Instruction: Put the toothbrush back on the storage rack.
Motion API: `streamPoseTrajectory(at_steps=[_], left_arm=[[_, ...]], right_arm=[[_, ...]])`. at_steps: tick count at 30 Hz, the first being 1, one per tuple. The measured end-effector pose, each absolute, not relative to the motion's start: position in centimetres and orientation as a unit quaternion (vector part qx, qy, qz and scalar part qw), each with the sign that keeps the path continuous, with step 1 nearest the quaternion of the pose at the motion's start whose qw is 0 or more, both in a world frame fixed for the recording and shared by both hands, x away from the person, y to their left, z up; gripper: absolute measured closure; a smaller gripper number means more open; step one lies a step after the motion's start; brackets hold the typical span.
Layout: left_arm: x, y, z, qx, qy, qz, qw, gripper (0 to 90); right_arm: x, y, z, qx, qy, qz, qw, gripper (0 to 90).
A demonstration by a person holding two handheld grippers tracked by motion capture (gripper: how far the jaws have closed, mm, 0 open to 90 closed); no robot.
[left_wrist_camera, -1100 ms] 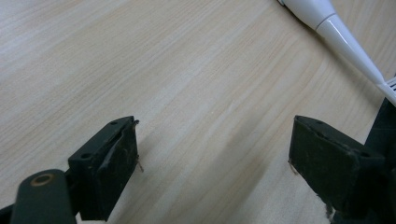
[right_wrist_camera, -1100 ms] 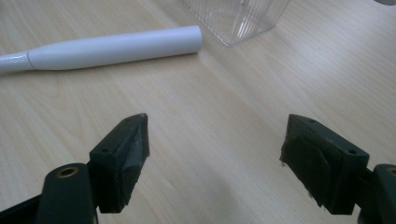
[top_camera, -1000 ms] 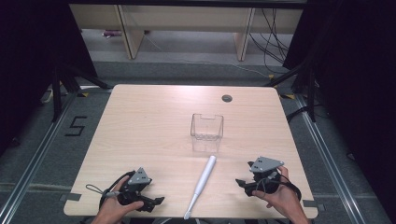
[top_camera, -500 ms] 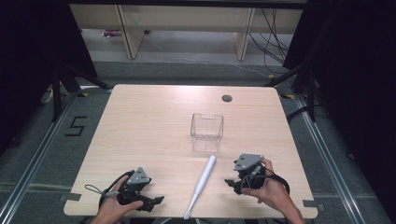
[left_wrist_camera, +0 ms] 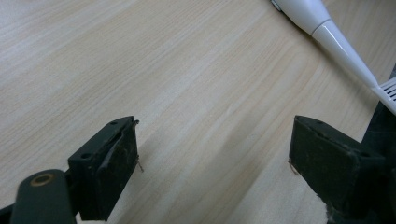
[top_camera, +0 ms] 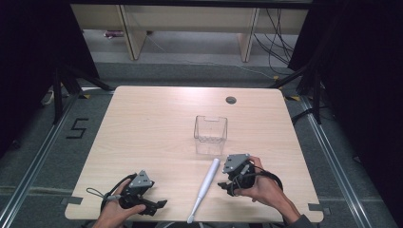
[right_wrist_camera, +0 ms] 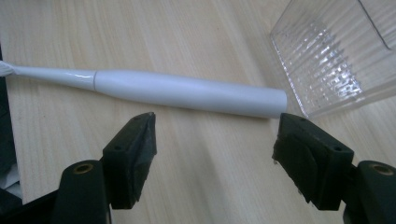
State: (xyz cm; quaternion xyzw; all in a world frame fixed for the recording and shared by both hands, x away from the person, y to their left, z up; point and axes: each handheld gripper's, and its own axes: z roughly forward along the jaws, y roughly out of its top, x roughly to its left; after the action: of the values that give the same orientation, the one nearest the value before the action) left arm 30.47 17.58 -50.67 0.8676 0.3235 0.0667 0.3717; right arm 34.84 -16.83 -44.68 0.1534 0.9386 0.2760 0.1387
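**Right gripper beside the white toothbrush, jaws apart**

I hold my right gripper (top_camera: 227, 185) low over the table (top_camera: 152, 137), just to the right of the white electric toothbrush (top_camera: 204, 190). Its jaws stand wide apart and have just been closing a little, with bare wood between them. In the right gripper view the toothbrush (right_wrist_camera: 187, 93) lies flat just ahead of the jaw tips, its butt end nearly at the clear ribbed plastic container (right_wrist_camera: 336, 56).

From above, the toothbrush lies near the front edge of the table, brush head toward me, handle pointing at the container (top_camera: 210, 135), which stands upright in the middle of the table.

My left gripper (top_camera: 154, 205) rests at the front left corner, jaws apart and on nothing; the brush head (left_wrist_camera: 387, 91) shows at the right edge of its view.

I can read no brand on the toothbrush or container. The only writing is a "5" (top_camera: 78, 128) marked on the floor left of the table.
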Motion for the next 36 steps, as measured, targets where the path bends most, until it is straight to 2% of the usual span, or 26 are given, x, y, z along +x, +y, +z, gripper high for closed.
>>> streamPoseTrajectory(at_steps=[25,26,31,36], left_arm=[[30.5,17.6,-50.6,0.865,0.326,0.063,0.376,14.9],[30.5,17.5,-50.7,0.862,0.330,0.063,0.380,14.9],[30.5,17.6,-50.6,0.862,0.330,0.063,0.380,14.9],[30.5,17.6,-50.7,0.862,0.329,0.063,0.380,14.9]], right_arm=[[35.7,-13.0,-44.2,0.084,0.964,0.220,0.122,33.1],[35.9,-12.9,-44.2,0.077,0.966,0.218,0.120,38.5],[36.4,-12.7,-44.1,0.081,0.965,0.220,0.119,44.7],[36.9,-12.8,-44.0,0.107,0.962,0.224,0.118,59.0]])
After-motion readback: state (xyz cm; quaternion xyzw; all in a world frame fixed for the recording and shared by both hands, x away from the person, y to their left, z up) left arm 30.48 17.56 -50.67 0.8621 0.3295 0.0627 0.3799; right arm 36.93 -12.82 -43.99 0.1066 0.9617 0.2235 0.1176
